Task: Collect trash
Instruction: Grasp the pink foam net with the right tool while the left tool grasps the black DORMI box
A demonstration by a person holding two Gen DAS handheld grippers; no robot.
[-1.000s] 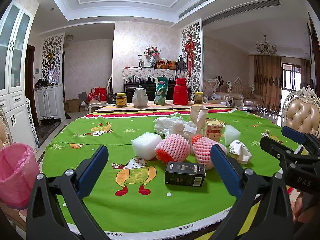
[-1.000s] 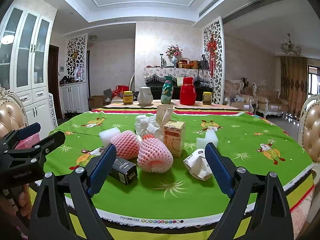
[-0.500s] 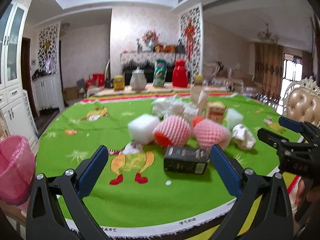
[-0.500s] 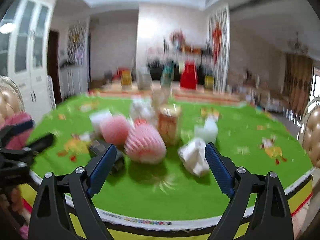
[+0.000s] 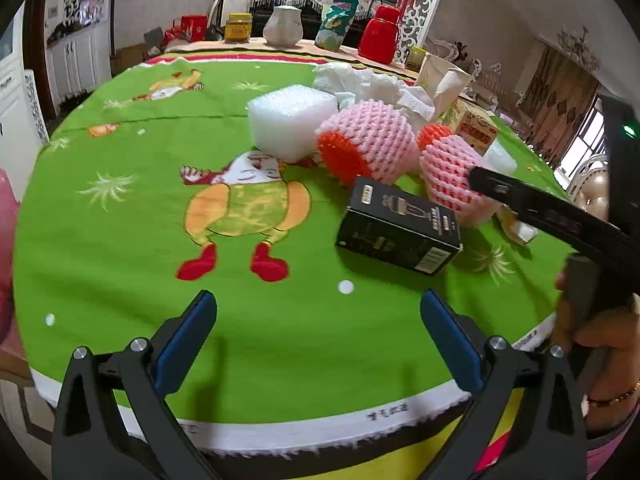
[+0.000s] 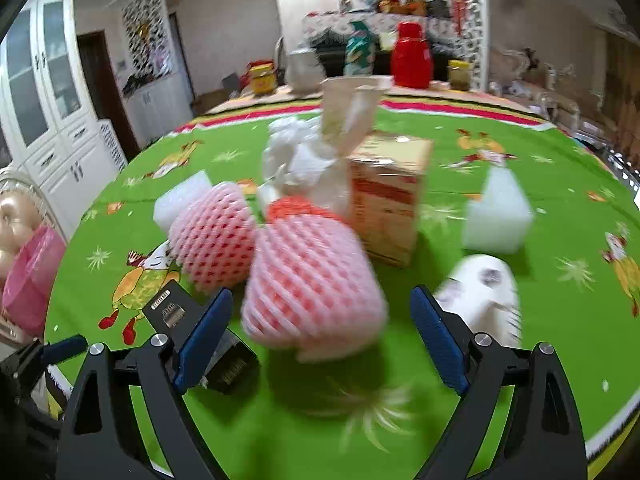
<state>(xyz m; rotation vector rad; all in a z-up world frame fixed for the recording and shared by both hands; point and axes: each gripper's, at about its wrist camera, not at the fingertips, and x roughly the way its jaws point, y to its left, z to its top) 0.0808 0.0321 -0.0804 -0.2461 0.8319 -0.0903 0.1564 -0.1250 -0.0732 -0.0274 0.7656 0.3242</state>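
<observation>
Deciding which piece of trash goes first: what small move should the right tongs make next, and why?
Probably ease the right tongs forward and close on the nearest pink foam net. It sits centred between the open fingers, nearer than the black box.

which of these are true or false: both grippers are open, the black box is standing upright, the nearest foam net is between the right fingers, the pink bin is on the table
1. Both grippers are open. True: the left gripper and right gripper hold nothing.
2. The black box stands upright. False: it lies flat on the tablecloth.
3. The nearest foam net sits ahead, between the right fingers. True.
4. The pink bin is on the table. False: it is beside the table, past its edge.
</observation>
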